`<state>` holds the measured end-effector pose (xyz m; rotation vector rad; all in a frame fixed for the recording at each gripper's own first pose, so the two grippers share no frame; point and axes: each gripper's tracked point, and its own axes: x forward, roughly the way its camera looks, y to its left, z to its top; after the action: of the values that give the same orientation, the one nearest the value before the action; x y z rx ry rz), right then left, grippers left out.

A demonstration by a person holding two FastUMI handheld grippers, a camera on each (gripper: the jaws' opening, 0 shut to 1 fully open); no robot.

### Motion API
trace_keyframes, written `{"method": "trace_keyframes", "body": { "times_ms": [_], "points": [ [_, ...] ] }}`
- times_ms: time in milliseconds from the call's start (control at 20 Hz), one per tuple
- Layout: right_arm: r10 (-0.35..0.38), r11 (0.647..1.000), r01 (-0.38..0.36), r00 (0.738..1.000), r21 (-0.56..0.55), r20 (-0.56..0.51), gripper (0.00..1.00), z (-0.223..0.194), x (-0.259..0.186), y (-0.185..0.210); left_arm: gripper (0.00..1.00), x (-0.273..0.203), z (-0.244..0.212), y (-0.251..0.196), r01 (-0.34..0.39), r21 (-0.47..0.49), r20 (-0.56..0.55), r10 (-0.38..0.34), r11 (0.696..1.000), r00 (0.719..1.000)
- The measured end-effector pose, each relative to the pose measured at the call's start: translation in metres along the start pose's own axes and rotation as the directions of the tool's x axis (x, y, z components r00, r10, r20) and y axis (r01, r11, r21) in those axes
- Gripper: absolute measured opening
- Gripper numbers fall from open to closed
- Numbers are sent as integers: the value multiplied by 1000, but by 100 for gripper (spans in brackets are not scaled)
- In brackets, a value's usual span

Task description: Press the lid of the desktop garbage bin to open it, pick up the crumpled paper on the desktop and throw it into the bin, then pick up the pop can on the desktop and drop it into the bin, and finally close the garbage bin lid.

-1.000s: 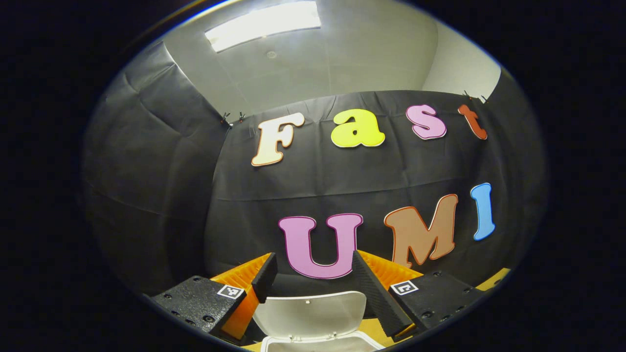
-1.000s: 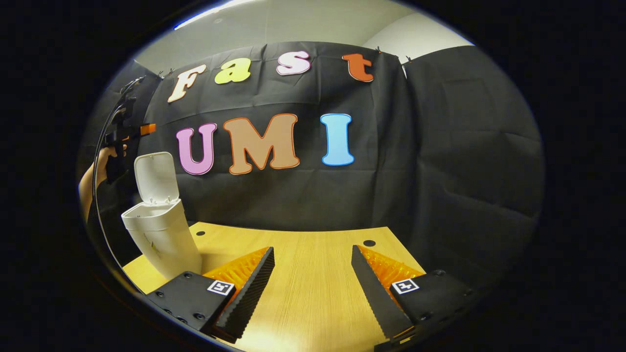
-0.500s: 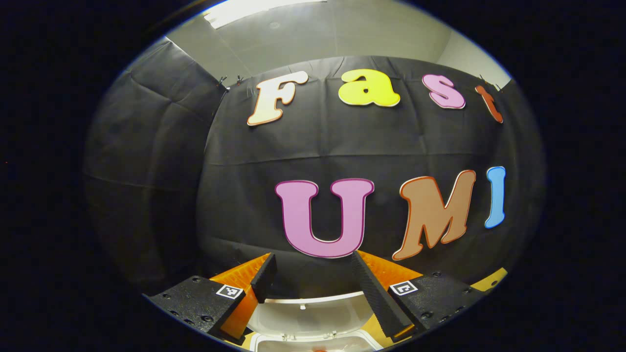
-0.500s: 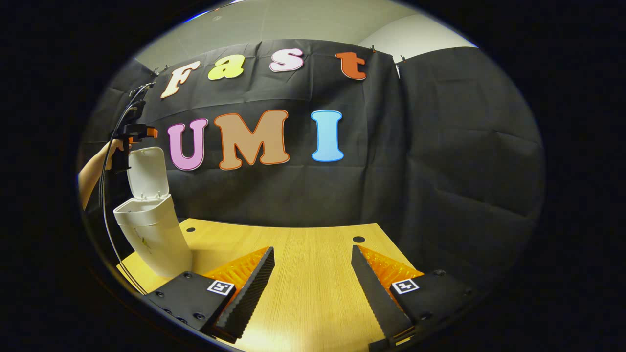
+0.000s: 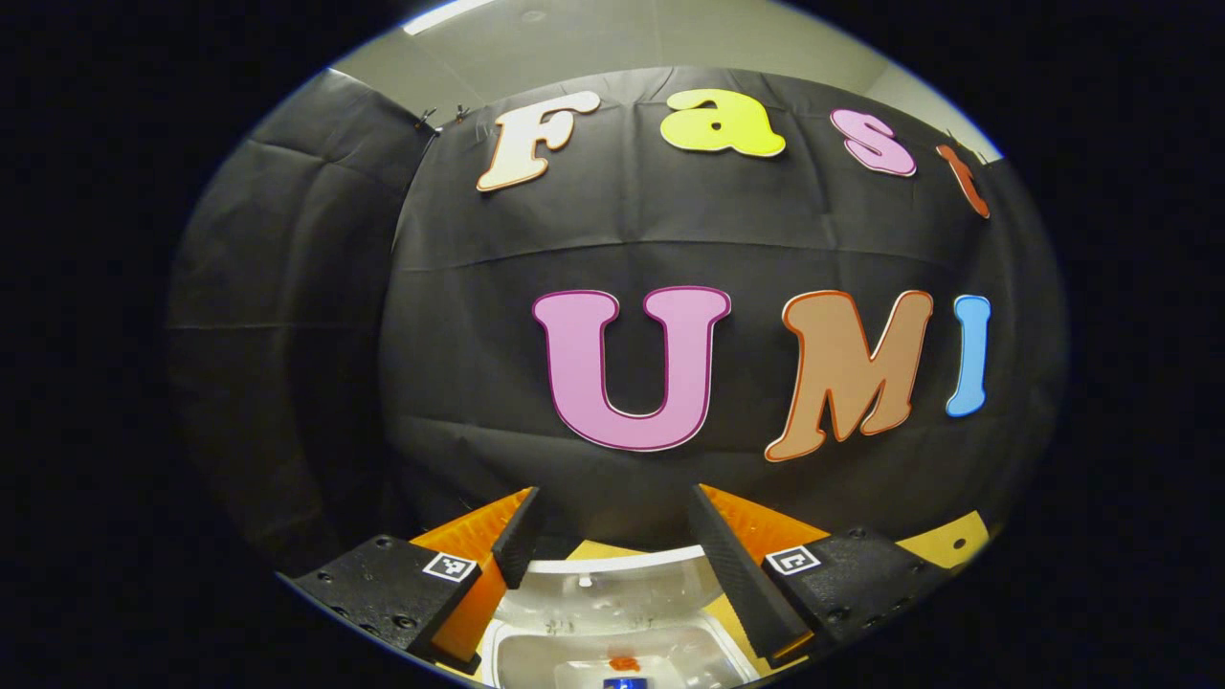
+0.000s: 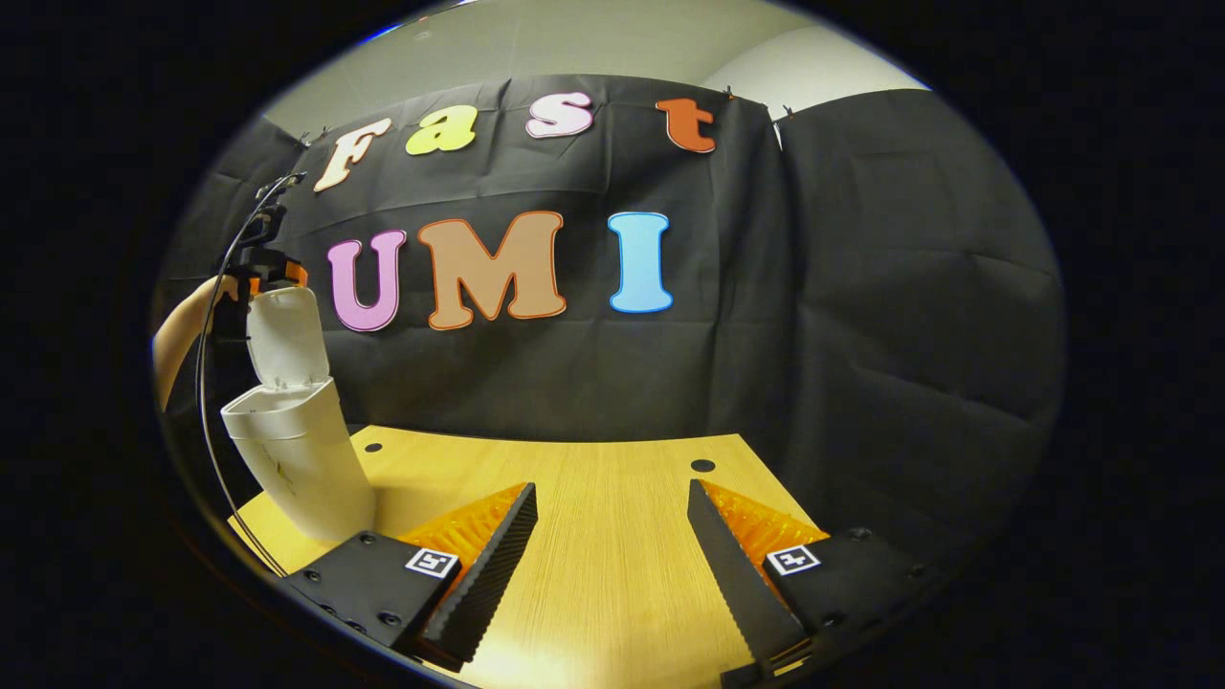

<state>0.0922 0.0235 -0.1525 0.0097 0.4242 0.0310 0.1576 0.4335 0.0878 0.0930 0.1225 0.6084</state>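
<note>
- Left gripper view: over the last second the left gripper (image 5: 612, 517) has tipped downward, bringing the white plastic bin's (image 5: 612, 651) open mouth into sight below its spread, empty, ridged fingers; the smooth raised lid (image 5: 612, 579) lies between them.
- Right gripper view: the right gripper (image 6: 612, 522) hovers spread and empty over the wood-grain table (image 6: 612, 574). At far left the tapered bin (image 6: 301, 469) stands lid up, and a hand (image 6: 225, 292) holds the other gripper level behind that lid.

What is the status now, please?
Both grippers open: left gripper above bin, right gripper over desk. Lid up. Nothing blocking.
</note>
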Motion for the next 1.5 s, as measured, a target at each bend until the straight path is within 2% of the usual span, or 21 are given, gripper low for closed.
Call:
{"method": "trace_keyframes", "body": {
  "times_ms": [450, 700, 750, 800, 1300, 1450, 1500],
  "points": [
    [51, 998, -51, 999, 24, 2, 100, -4, -1, 1, 93, -70, -42, -16, 19, -7, -4, -19, 1000, 1000],
    [77, 997, -77, 997, 23, 6, 100, -3, -3, 3, 92, -95, -88, -28, 42, -2, -73, -42, 999, 996],
    [80, 997, -80, 997, 23, 7, 100, -2, -4, 5, 97, -98, -98, -29, 44, -5, -91, -44, 999, 995],
    [81, 996, -81, 997, 22, 6, 100, -3, -4, 5, 93, -100, -108, -29, 44, -7, -110, -45, 999, 993],
    [106, 994, -106, 994, -2, -19, 100, -10, -6, 13, 92, -111, -160, -35, 63, 6, -175, -61, 998, 983],
    [117, 993, -117, 993, -12, -28, 100, -9, -2, 19, 92, -112, -175, -33, 46, 2, -229, -44, 999, 972],
    [118, 993, -118, 992, -13, -34, 100, -12, 0, 19, 96, -110, -174, -33, 48, 13, -212, -44, 999, 976]
  ]
}}
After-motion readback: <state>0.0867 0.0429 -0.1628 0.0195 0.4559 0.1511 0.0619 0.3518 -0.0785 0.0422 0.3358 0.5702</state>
